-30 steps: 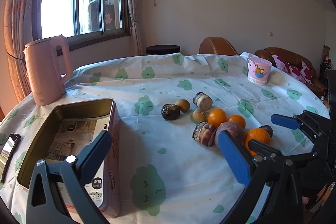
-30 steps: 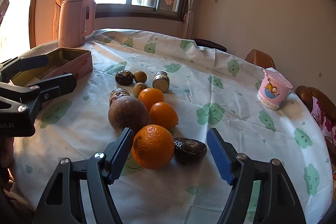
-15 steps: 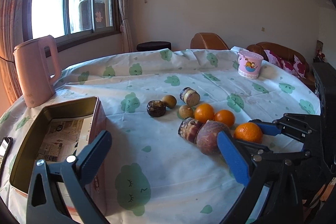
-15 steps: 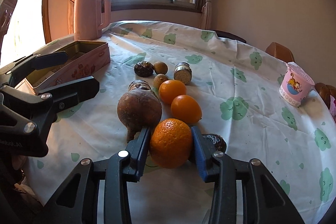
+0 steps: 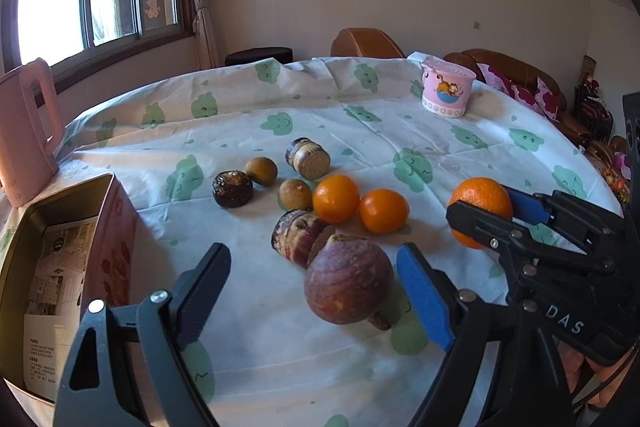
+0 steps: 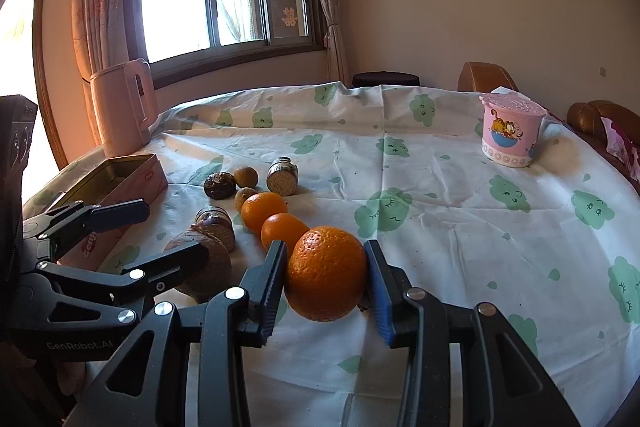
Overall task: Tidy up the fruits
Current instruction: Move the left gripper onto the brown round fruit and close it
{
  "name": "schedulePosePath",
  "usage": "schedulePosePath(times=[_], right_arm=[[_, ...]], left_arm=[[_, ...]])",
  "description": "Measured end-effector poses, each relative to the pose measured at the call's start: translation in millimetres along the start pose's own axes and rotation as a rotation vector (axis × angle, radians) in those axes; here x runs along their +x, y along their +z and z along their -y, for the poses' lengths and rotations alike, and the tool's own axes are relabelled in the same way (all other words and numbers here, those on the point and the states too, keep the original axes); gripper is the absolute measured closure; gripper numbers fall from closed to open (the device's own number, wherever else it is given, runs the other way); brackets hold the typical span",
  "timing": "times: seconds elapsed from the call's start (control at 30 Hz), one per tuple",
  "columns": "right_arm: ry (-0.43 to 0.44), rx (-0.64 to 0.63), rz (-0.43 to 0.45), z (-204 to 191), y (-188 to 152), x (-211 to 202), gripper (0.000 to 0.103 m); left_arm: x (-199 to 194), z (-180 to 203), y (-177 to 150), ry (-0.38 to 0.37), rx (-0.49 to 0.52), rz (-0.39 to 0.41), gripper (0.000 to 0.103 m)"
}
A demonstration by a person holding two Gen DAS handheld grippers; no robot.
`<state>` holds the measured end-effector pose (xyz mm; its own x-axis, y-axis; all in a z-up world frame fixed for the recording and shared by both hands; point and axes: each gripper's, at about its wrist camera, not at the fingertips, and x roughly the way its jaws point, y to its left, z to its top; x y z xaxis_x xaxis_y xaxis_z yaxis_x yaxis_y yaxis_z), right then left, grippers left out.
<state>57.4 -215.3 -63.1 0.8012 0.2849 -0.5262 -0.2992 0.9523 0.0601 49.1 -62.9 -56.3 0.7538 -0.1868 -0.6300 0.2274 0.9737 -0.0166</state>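
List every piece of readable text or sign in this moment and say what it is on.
"DAS": white letters on the right gripper body, left wrist view.
"GenRobot.AI": on the left gripper body, right wrist view.
Red paper character sign on the window: not clearly readable.
Printed sheet inside the tin box: too small to read.

Both grippers: black frames w/ silver screws, blue pads; left gripper (image 5: 308,291) marked "GenRobot.AI", right gripper (image 6: 326,273) "DAS".

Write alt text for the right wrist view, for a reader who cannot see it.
The right gripper is shut on a large orange just above a cloud-print tablecloth. Two smaller oranges and darker fruits trail left toward an open tin, where the left gripper is closing around a purple-brown fruit.
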Motion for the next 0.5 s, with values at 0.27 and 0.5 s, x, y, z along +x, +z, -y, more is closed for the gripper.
schedulePosePath(times=[0.27,0.5], right_arm=[[-0.005,-0.033,-0.017,-4.8,-1.4,2.4,0.062],[-0.014,-0.054,0.009,-8.2,-3.0,-2.4,0.062]], left_arm=[[4.3,0.0,-1.2,-0.063,-0.005,-0.028,0.033],[-2.1,5.0,-2.2,-0.083,0.026,0.007,0.057]])
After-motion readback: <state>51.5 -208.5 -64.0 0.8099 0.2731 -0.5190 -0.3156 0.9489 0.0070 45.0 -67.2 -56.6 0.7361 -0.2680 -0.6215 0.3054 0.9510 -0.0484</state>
